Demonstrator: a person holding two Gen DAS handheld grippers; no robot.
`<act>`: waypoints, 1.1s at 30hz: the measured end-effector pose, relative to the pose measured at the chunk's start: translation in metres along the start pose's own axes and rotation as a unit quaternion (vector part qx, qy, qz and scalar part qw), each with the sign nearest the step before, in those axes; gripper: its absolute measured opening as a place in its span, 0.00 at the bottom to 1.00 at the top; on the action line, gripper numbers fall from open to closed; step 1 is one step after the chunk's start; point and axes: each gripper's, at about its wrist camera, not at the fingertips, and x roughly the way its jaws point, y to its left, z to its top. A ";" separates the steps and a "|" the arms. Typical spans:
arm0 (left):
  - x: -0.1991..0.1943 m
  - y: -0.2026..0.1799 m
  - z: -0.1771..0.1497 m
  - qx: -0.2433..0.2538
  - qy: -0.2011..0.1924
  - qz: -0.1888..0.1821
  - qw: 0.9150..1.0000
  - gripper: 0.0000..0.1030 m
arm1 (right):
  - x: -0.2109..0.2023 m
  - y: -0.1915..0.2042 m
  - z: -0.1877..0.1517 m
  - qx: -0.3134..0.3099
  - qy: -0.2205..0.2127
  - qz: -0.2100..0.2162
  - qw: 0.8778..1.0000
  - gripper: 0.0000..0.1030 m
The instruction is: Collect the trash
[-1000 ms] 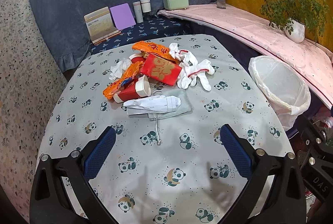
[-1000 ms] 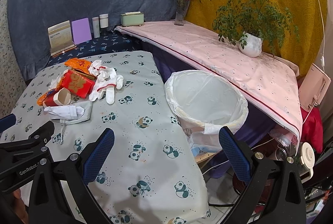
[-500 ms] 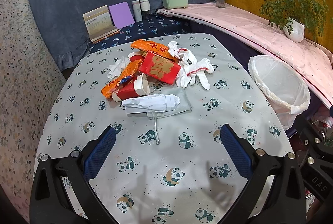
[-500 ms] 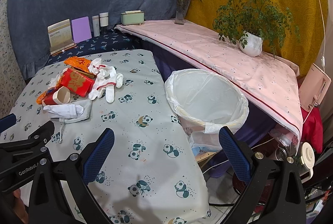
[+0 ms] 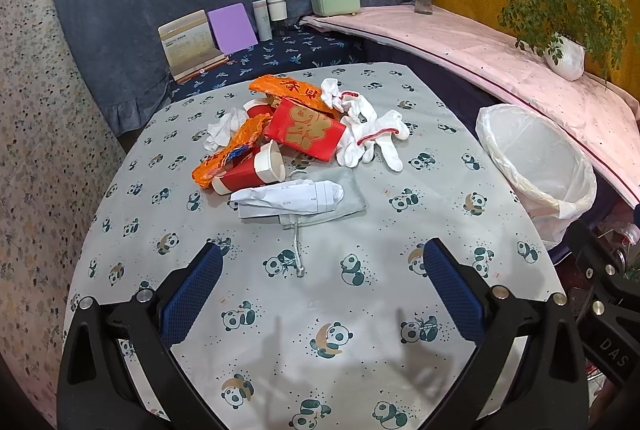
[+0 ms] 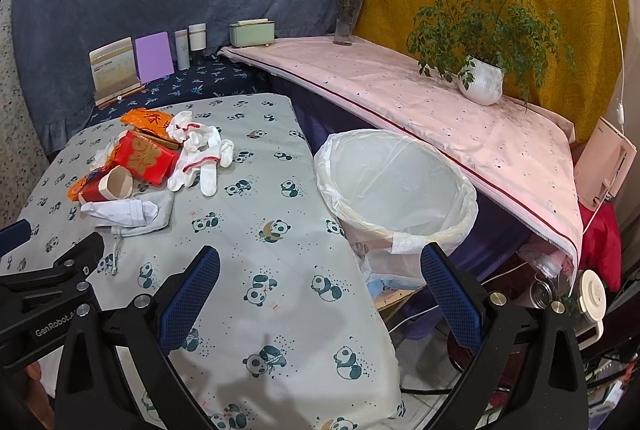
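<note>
A heap of trash lies in the middle of the panda-print table (image 5: 360, 310): a red packet (image 5: 306, 128) (image 6: 142, 156), orange wrappers (image 5: 230, 154), a red paper cup (image 5: 252, 172) (image 6: 108, 186) on its side, white gloves (image 5: 370, 140) (image 6: 200, 154), a crumpled receipt (image 5: 288, 196) (image 6: 120, 212) on a grey drawstring pouch (image 5: 332, 206). A white-lined bin (image 5: 536, 166) (image 6: 394, 186) stands off the table's right edge. My left gripper (image 5: 322, 284) hovers open, short of the heap. My right gripper (image 6: 320, 286) is open near the bin, holding nothing.
A pink-covered shelf (image 6: 420, 98) carries a potted plant (image 6: 480, 78), a vase of flowers (image 6: 346, 22) and a green box (image 6: 252, 32). Books and bottles (image 5: 224, 30) stand on the dark-blue ledge behind the table. Clutter and cables lie on the floor at the right.
The left gripper has drawn back and up a little, so the heap looks slightly farther away. The right gripper has barely shifted. Both stay open.
</note>
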 end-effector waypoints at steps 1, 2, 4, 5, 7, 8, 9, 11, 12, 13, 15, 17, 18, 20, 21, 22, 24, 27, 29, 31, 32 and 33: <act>0.000 -0.001 0.000 0.001 0.000 0.000 1.000 0.93 | 0.001 0.000 0.000 0.001 0.000 0.000 1.000 0.93; 0.000 -0.001 -0.001 0.001 0.000 0.000 1.000 0.93 | 0.002 -0.001 0.000 0.001 0.001 0.000 1.000 0.93; 0.000 -0.001 -0.001 0.002 0.000 -0.001 1.000 0.93 | 0.003 -0.001 0.000 0.002 0.002 0.000 1.000 0.93; 0.000 -0.003 -0.001 0.002 0.000 -0.002 1.000 0.93 | 0.004 -0.001 0.000 0.001 0.003 0.000 1.000 0.93; 0.000 -0.003 -0.001 0.000 0.001 -0.003 1.000 0.93 | 0.004 0.000 -0.001 0.001 0.003 0.001 1.000 0.93; 0.000 -0.003 -0.001 0.000 0.001 -0.003 1.000 0.93 | 0.003 0.000 -0.001 0.001 0.002 0.001 1.000 0.93; 0.000 -0.003 -0.001 -0.001 0.000 -0.002 1.000 0.93 | 0.003 0.001 -0.001 0.000 0.002 0.001 1.000 0.93; 0.000 -0.004 -0.002 -0.001 -0.001 -0.002 1.000 0.93 | 0.003 0.002 -0.001 -0.001 0.001 0.001 1.000 0.93; -0.001 -0.004 -0.002 0.000 -0.001 -0.003 1.000 0.93 | 0.002 0.003 -0.002 -0.001 0.001 0.001 1.000 0.93; -0.001 -0.004 -0.002 0.000 0.000 -0.004 1.000 0.93 | 0.002 0.003 -0.002 -0.001 0.001 0.001 1.000 0.93; 0.001 -0.004 -0.002 -0.002 0.004 -0.005 1.000 0.93 | 0.002 0.003 -0.002 -0.001 0.001 0.001 1.000 0.93; 0.001 -0.003 -0.002 -0.004 0.006 -0.007 1.000 0.93 | 0.002 0.003 -0.003 -0.001 0.001 0.001 1.000 0.93; 0.002 -0.003 -0.002 -0.005 0.007 -0.007 1.000 0.93 | 0.002 0.003 -0.002 -0.001 0.001 0.001 1.000 0.93; 0.002 -0.003 -0.002 -0.005 0.007 -0.008 1.000 0.93 | 0.002 0.003 -0.002 -0.001 0.001 0.001 1.000 0.93; 0.002 -0.003 -0.002 -0.004 0.007 -0.008 1.000 0.93 | 0.002 0.003 -0.002 -0.001 0.001 0.001 1.000 0.93; 0.002 -0.003 -0.002 -0.004 0.006 -0.008 1.000 0.93 | 0.002 0.003 -0.002 0.000 0.001 0.001 1.000 0.93; 0.002 -0.003 -0.002 -0.003 0.006 -0.008 1.000 0.93 | 0.003 0.004 -0.003 0.001 0.002 0.001 1.000 0.93; 0.003 -0.003 -0.002 -0.003 0.008 -0.008 1.000 0.93 | 0.003 0.004 -0.002 0.000 0.003 0.000 1.000 0.93; 0.003 -0.003 -0.002 -0.003 0.008 -0.008 1.000 0.93 | 0.003 0.004 -0.003 0.000 0.002 0.001 1.000 0.93; 0.003 -0.003 -0.002 -0.003 0.008 -0.008 1.000 0.93 | 0.003 0.004 -0.002 0.000 0.003 0.001 1.000 0.93; 0.003 -0.003 -0.002 -0.002 0.007 -0.008 1.000 0.93 | 0.004 0.004 -0.002 -0.001 0.003 0.001 1.000 0.93; 0.003 -0.002 -0.002 -0.002 0.007 -0.009 1.000 0.93 | 0.004 0.004 -0.002 -0.001 0.003 0.002 1.000 0.93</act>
